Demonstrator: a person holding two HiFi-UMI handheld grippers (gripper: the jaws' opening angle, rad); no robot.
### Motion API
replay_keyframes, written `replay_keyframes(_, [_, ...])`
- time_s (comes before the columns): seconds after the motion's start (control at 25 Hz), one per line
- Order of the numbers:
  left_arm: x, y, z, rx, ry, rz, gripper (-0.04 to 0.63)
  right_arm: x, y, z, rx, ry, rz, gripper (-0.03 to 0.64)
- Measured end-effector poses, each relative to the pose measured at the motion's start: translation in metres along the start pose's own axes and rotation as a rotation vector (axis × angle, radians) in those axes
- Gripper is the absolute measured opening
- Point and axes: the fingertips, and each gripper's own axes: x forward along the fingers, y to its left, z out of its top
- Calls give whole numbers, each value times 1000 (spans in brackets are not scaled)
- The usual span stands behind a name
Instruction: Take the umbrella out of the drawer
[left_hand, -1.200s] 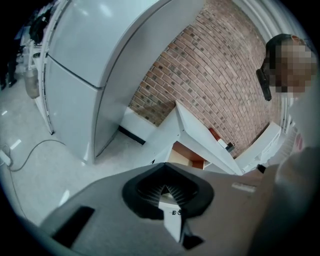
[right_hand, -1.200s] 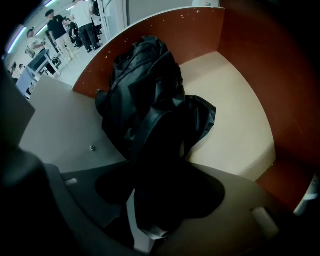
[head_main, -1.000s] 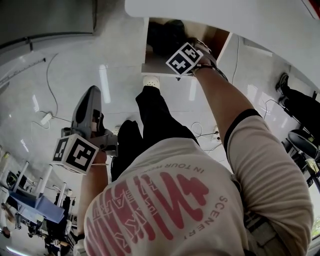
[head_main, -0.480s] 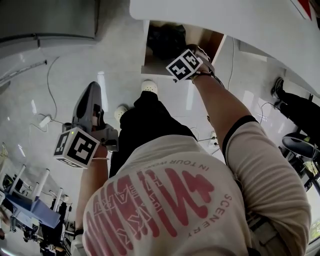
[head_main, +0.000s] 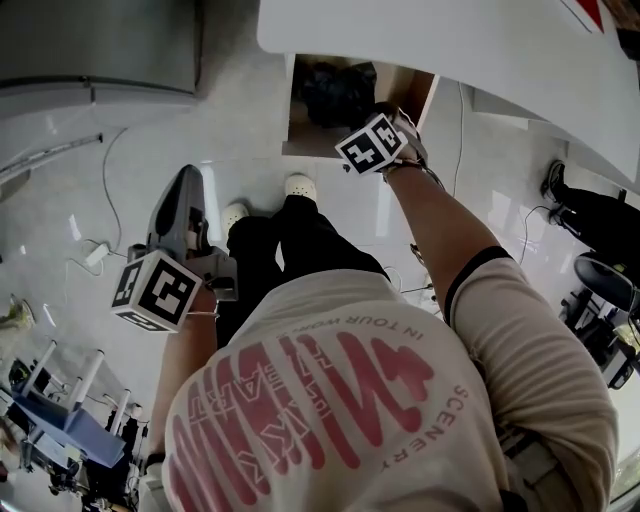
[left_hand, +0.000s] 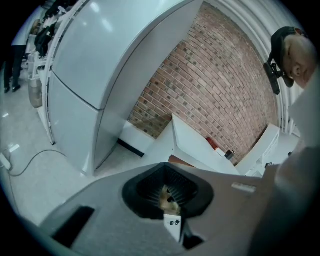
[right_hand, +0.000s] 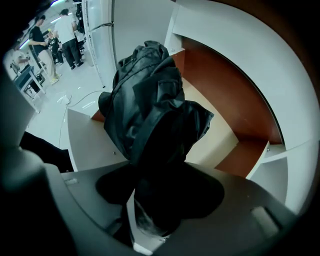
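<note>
While in right claw (right_hand: 162, 202), umbrella (right_hand: 150, 107) higher.

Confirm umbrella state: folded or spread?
Folded: the umbrella is a bunched black bundle, gripped by the right tongs over the open drawer.

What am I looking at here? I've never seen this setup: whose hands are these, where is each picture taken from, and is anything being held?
There is no robot here. A person stands holding a two-jaw hand tool, a gripper, in each hand. The marked cubes are parts of those tools. The head view comes from a camera on the person's head, looking down at the floor. The other two views come from cameras riding on the grippers. The right gripper is clamped on a folded black umbrella, which hangs over an open drawer under a white desk top. The left gripper holds nothing and faces a brick wall.
</note>
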Motion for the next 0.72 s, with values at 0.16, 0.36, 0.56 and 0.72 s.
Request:
replay_keyframes(0.16, [-3,-13,7,22,-3,-37,5,-16,0,2,31,-21,-7,268])
replay_keyframes(0.36, [1,-23,12,30,-7,-70,5,-34,-4,0,59,-49,-26,268])
replay_keyframes(0.56, [-6,-30,18,44,-15,-111,5,-55,-3,1,93,-67,-54,268])
replay_keyframes(0.72, [-20,-26,21,44,-12,-127,5,-78,1,2,103,-74,-79,268])
